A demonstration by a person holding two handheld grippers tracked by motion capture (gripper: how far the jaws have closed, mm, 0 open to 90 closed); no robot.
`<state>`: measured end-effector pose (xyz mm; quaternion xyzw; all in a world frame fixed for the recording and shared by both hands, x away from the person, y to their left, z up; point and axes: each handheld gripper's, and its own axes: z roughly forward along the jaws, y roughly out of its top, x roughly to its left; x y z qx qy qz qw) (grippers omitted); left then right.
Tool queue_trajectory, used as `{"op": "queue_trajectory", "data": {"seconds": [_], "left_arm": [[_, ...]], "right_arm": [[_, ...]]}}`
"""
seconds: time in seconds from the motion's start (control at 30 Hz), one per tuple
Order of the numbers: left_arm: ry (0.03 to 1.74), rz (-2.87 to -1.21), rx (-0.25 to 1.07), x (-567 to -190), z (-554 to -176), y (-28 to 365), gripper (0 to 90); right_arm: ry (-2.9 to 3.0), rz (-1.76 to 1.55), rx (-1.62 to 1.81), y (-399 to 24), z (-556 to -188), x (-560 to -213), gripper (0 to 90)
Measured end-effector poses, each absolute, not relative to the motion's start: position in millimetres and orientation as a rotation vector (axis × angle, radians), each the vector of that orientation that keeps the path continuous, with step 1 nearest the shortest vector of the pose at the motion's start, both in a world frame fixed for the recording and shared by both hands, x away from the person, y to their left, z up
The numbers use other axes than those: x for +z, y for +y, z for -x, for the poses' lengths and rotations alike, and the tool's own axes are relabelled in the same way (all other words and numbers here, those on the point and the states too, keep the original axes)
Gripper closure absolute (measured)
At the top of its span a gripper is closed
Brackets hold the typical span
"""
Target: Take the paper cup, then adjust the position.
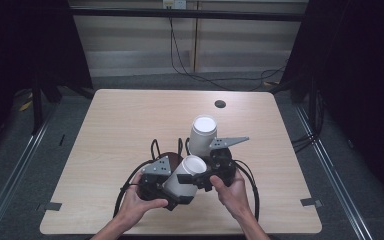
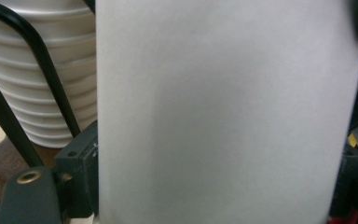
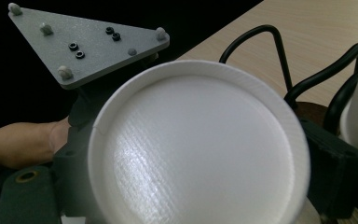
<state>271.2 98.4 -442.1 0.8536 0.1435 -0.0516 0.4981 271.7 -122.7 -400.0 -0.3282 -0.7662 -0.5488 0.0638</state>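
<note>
Two grippers, the left gripper (image 1: 177,192) and the right gripper (image 1: 205,176), sit at the table's (image 1: 120,130) near edge, one in each of two hands (image 1: 142,202). One loose white cup (image 1: 185,176) lies tilted between them. One stack of white cups (image 1: 202,135) stands just beyond it; the ribbed rims there number several, too close to count. One dark hole (image 1: 220,104) marks the table's far side.

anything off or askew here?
One white cup is tipped on its side, bottom up, held between the left claw and right claw. The cup stack behind stands upright. No spill or damage visible.
</note>
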Motion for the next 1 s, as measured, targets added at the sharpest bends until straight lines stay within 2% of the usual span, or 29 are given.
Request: {"op": "queue_trajectory", "data": {"seconds": [0.17, 0.3, 1.0], "left_arm": [[0.369, -2.070, -0.177, -442, -275, 103, 16.1], [0.383, -2.117, -0.138, -438, -275, 106, 16.2], [0.325, -2.308, -0.159, -430, -279, 116, 15.6]], "right_arm": [[-2.304, 0.957, -1.705, -130, -269, -396, 14.5], [-2.314, 0.958, -1.711, -137, -269, -394, 14.6], [-2.406, 0.868, -1.668, -150, -263, -399, 14.5]]}}
